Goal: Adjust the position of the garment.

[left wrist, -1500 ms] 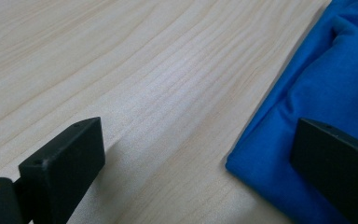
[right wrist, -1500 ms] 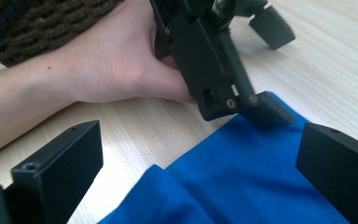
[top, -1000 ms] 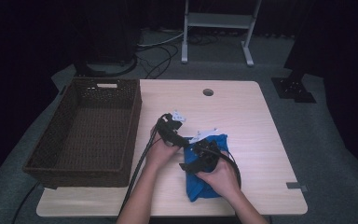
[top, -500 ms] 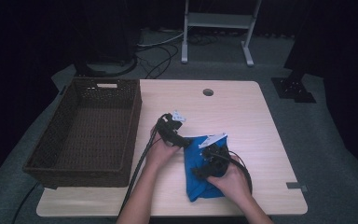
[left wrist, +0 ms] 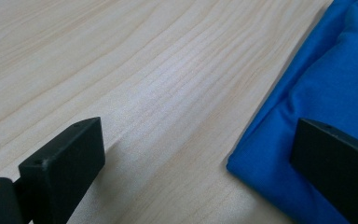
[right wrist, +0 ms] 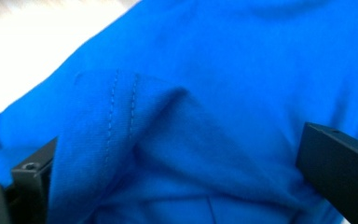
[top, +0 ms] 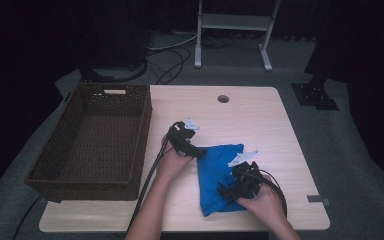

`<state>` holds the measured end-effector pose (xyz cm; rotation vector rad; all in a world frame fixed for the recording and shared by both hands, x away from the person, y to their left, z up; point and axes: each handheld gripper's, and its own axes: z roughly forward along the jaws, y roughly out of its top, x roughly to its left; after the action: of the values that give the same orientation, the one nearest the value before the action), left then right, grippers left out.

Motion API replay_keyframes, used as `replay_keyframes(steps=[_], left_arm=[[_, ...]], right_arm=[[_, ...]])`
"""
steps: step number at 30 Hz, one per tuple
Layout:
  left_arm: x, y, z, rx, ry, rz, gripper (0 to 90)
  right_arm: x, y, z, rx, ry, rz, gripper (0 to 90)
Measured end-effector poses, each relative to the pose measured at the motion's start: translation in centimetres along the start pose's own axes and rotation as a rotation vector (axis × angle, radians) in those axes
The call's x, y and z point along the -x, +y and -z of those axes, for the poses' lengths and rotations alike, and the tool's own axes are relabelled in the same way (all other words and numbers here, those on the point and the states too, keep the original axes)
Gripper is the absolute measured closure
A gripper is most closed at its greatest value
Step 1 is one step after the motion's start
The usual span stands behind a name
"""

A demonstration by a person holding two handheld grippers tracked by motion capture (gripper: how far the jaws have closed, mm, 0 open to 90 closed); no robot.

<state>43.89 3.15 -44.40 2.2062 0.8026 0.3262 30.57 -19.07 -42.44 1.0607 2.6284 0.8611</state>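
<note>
At nine o'clock on the pale wood-grain counter (top: 260, 115) sits an empty dark wicker basket (top: 95, 135). The left gripper (top: 196, 151) meets the cloth's upper-left corner, fingers wide apart, holding nothing. The folded blue cloth (top: 220, 175), soft and stitched, runs twelve to six. At five o'clock the right gripper (top: 228, 190) rests on it, fingers spread over a raised fold.

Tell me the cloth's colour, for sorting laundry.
Bright blue cloth, plain; clearest in the right gripper view.
</note>
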Motion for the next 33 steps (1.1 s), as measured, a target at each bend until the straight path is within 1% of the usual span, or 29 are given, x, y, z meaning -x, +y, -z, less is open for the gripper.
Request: replay_keyframes(steps=[5,13,19,21,23,25,29,31,33], left_arm=[[-0.1,0.0,0.0,0.000,-0.001,0.000,2.4],[-0.3,0.2,-0.2,0.000,0.000,0.001,2.2],[-0.4,0.2,-0.2,-0.001,0.005,0.004,2.2],[-0.4,0.2,-0.2,-0.001,0.005,0.003,2.2],[-0.4,0.2,-0.2,-0.001,0.005,0.003,2.2],[-0.3,0.2,-0.2,0.001,0.005,0.004,2.2],[-0.4,0.2,-0.2,-0.002,0.005,0.002,2.2],[-0.4,0.2,-0.2,-0.002,0.005,0.001,2.2],[-0.3,0.2,-0.2,-0.002,0.005,0.002,2.2]], right_arm=[[0.1,-1.3,0.7,0.003,0.000,-0.010,0.1],[0.6,-3.7,1.7,-0.001,0.005,-0.055,0.1],[0.8,-4.4,2.5,-0.017,-0.007,-0.053,0.1],[0.8,-4.5,3.0,-0.003,0.000,-0.055,0.1],[0.8,-4.4,3.6,0.012,-0.005,-0.052,0.1],[0.9,-4.1,4.2,0.031,0.000,-0.048,0.1],[1.0,-3.5,5.4,0.062,-0.006,-0.049,0.1],[1.3,-3.2,5.6,0.072,-0.012,-0.047,0.1],[1.8,-2.9,5.4,0.077,-0.018,-0.047,0.1]])
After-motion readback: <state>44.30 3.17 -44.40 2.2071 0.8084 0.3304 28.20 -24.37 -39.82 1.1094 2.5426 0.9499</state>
